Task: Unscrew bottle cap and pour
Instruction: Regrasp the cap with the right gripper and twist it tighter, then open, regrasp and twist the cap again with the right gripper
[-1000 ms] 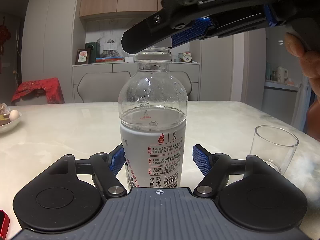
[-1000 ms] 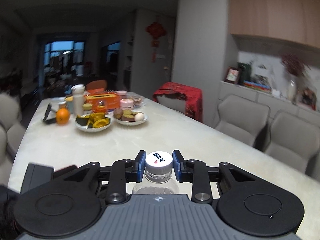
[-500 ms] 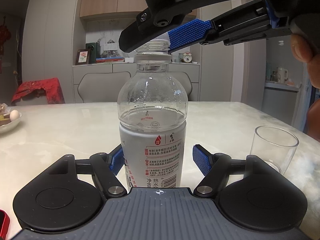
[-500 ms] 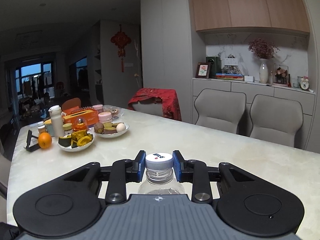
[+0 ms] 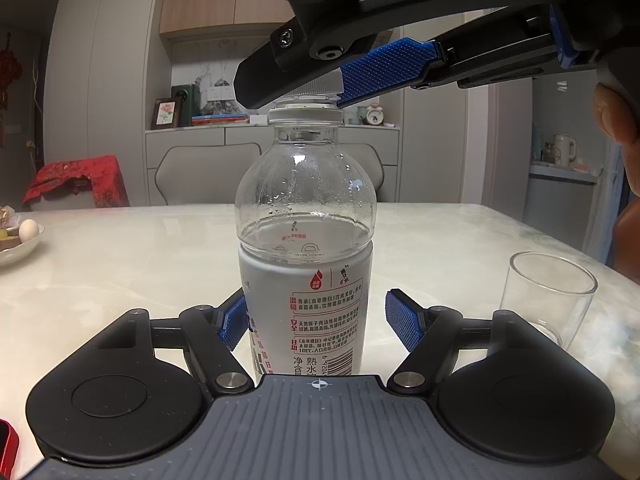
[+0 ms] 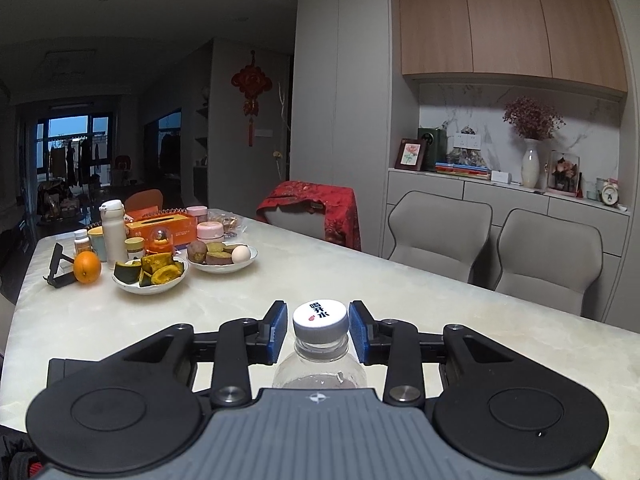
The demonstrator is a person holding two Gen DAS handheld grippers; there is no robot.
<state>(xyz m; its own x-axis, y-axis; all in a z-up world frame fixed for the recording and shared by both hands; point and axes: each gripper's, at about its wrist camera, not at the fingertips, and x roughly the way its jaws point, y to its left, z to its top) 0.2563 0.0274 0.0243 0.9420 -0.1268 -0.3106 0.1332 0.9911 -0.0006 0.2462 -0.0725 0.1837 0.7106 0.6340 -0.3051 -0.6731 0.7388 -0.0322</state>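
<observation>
A clear water bottle [image 5: 306, 216] with a grey-white label stands upright on the pale marble table [image 5: 120, 264]. My left gripper [image 5: 316, 318] stands around its lower body; the left pad touches it and the right pad [image 5: 402, 320] is a small gap off. The white cap [image 6: 320, 319] sits on the neck, lifted and tilted. My right gripper [image 6: 319, 330] is around the cap from above, with slim gaps on both sides. It also shows in the left wrist view [image 5: 340, 76]. An empty clear glass [image 5: 546, 300] stands at the right.
Plates of squash [image 6: 150, 274] and sweet potatoes with an egg [image 6: 222, 258], an orange [image 6: 87, 267], a tissue box and jars crowd the table's far left. Grey chairs [image 6: 548, 264] line the far edge. A red object [image 5: 8, 452] is at lower left.
My right gripper has turned about the cap and its pads have eased off it. The cap has risen from the neck ring and now shows thread beneath it. The left gripper and bottle have stayed put.
</observation>
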